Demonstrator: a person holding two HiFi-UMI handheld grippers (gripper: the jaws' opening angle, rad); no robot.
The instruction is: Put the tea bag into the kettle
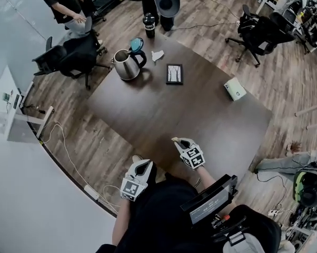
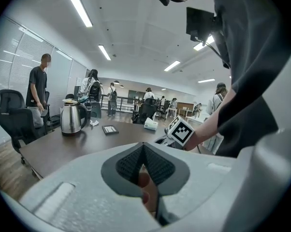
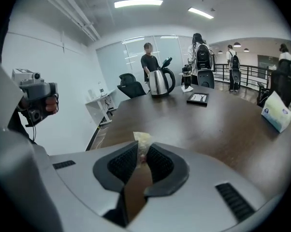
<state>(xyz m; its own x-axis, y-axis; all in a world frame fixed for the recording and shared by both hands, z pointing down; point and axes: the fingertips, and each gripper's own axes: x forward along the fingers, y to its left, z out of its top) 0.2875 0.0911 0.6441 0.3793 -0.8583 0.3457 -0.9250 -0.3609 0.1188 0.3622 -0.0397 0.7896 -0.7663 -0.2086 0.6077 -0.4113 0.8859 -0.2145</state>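
A steel kettle with a black handle stands at the far left of the dark table, its blue lid tipped open. The kettle is well ahead in the right gripper view. My right gripper hovers over the table's near edge, shut on a small pale tea bag that pokes up between its pads. My left gripper hangs lower left, off the table's edge, with its jaws shut and nothing between them. In the left gripper view the kettle stands far left.
On the table lie a black framed tray, a white tissue box, a crumpled white paper and a black tumbler. Office chairs and people stand beyond the far edge. Cables run across the floor at left.
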